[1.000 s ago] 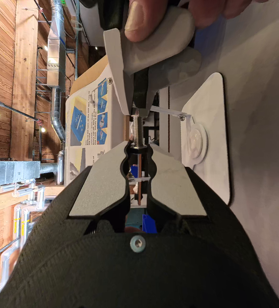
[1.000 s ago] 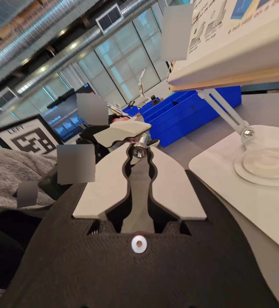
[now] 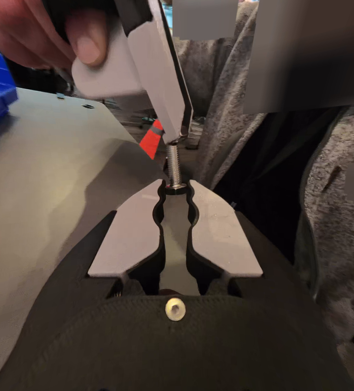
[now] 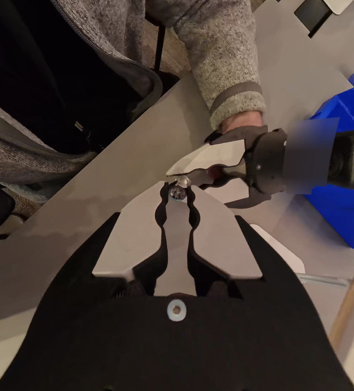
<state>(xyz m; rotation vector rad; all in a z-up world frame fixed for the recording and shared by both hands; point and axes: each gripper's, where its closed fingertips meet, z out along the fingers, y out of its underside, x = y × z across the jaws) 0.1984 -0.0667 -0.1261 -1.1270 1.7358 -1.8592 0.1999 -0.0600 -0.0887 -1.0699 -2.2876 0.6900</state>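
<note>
Left wrist view: clamps a dark hex nut (image 3: 175, 189) in the left gripper (image 3: 175, 186) right at the grey table (image 3: 45, 169) edge, with the threaded bolt (image 3: 173, 163) running up into the right gripper (image 3: 177, 137). Right wrist view: pinches the bolt head (image 4: 177, 193) between the right gripper's pads over bare tabletop, with the table edge open to the left and blue bins (image 4: 345, 190) near on the right.

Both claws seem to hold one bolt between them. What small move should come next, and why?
Probably a small twist of the right gripper about the bolt's length, with the left gripper holding the nut steady. Each grips one end, and the nut sits at the thread's tip with most thread bare, so turning is what moves it. Which way, I cannot tell.
</note>
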